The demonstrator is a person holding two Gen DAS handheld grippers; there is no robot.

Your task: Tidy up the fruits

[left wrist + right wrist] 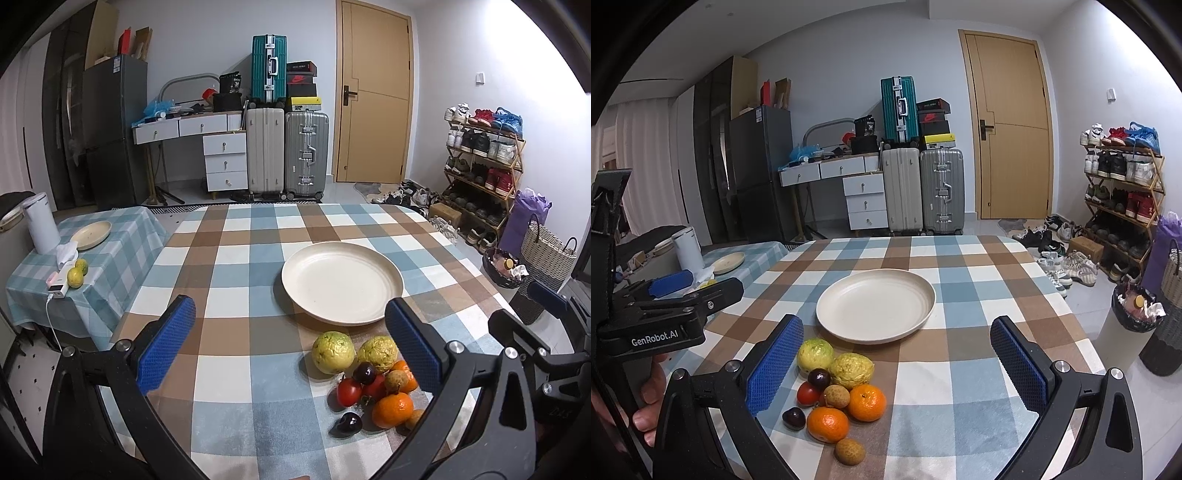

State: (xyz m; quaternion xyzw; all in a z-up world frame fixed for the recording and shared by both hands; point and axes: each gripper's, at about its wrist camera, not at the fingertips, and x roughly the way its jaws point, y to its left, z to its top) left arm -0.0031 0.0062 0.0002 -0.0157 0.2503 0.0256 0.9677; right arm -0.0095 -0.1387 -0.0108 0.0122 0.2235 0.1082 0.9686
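A pile of fruit lies on the checked tablecloth just in front of a cream plate (341, 282) (875, 304). Two yellow-green guavas (332, 352) (815, 354) sit nearest the plate. Two oranges (392, 409) (866, 401), red tomatoes (348, 391) (808, 393), dark plums (349, 424) (793, 418) and brown longans (849, 451) lie behind them. My left gripper (291, 343) is open, the pile near its right finger. My right gripper (897, 365) is open, the pile by its left finger. Nothing is held. The plate holds nothing.
A side table (122, 236) at the left carries a white canister (40, 229), a second plate (91, 234) and two green-yellow fruits (77, 272). A bin (1137, 314), baskets and a shoe rack (1123, 192) stand right of the table. A hand (646, 391) holds the left gripper.
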